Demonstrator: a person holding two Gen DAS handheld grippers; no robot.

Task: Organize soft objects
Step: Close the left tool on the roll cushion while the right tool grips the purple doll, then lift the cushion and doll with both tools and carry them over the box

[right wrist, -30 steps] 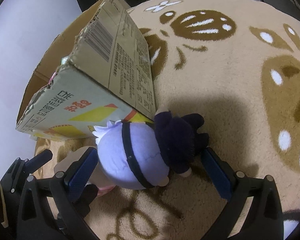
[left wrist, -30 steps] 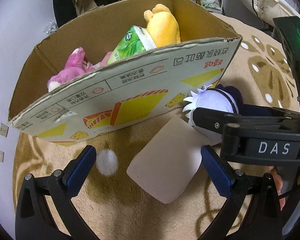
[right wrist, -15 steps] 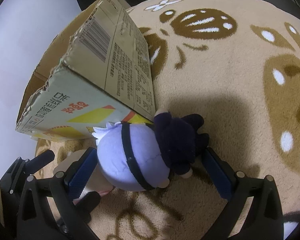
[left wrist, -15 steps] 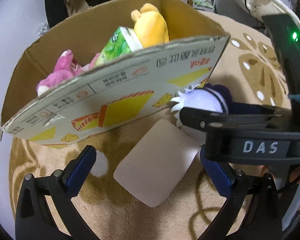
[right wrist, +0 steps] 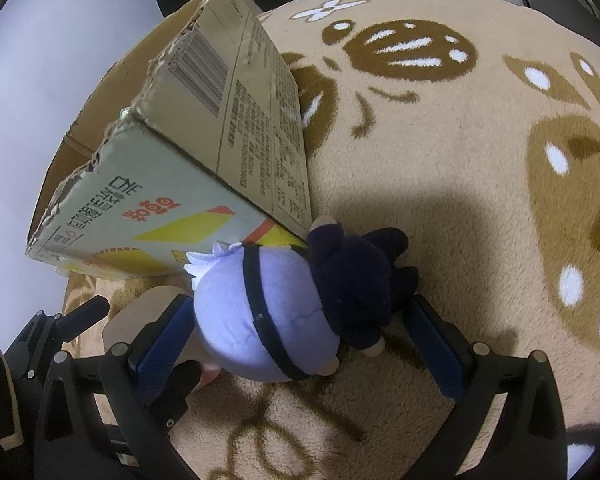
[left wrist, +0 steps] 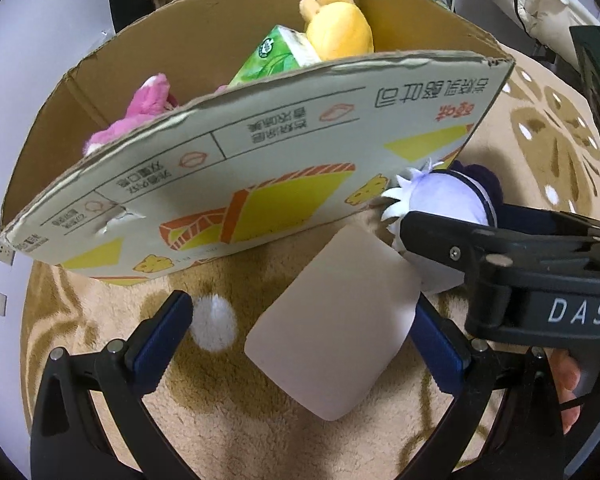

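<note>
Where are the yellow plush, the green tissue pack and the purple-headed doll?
yellow plush (left wrist: 338, 24), left wrist view, on its back.
green tissue pack (left wrist: 274, 56), left wrist view, on its printed face.
purple-headed doll (right wrist: 260, 312), right wrist view, on its pale head.

Both wrist views close, low; share box (left wrist: 260, 184), perhaps doll (right wrist: 268, 320).
</note>
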